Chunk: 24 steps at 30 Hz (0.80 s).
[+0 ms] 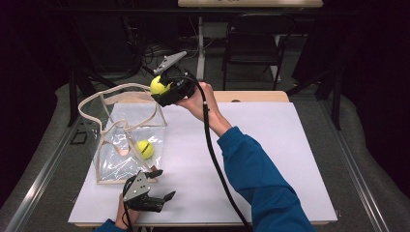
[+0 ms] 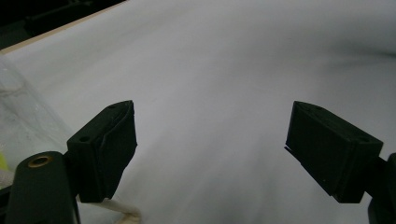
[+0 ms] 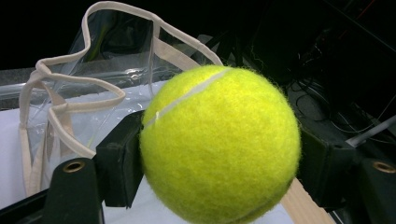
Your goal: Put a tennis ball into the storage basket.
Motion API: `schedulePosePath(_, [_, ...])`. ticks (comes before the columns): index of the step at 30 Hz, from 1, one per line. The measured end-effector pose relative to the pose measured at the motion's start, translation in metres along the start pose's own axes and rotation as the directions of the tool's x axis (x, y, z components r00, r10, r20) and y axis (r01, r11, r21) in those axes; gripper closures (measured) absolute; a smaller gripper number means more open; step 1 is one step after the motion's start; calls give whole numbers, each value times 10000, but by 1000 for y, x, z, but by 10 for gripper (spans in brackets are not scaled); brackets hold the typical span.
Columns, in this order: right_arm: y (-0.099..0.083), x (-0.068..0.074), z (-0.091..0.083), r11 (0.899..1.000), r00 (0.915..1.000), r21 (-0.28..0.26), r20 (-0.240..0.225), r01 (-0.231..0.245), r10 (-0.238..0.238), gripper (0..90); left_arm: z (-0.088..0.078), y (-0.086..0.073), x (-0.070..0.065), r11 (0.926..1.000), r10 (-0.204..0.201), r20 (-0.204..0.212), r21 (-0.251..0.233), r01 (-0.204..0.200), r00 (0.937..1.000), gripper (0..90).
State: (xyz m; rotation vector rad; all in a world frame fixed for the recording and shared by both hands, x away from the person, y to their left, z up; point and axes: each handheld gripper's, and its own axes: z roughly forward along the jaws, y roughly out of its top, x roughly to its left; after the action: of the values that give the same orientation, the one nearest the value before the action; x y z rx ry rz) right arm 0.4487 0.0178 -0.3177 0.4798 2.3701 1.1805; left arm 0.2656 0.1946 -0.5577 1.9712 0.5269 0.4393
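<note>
White table sheet (image 1: 270, 159) – dark chair (image 1: 251, 46) behind, cables on floor (image 1: 150, 50).

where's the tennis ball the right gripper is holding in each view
High view: the held tennis ball is upper left of centre, above the clear bag's far rim.
Left gripper view: not in it.
Right gripper view: tennis ball at centre, between the jaws.
Shared landmark: the clear bag with its beige trim.

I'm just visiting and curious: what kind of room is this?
Probably a lab or workshop set up for recording. A white-topped table stands among dark curtains, black cables lie on the floor, and a black folding chair waits behind. A person works there with hand-held grippers.
</note>
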Motion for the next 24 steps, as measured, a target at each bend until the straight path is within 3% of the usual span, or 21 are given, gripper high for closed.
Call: schedulePosePath(24, [13,6,10,9998,9998,-92,-116,150,-151,263,-1,0,0,10000,-8,-27,-46,8,10000,160])
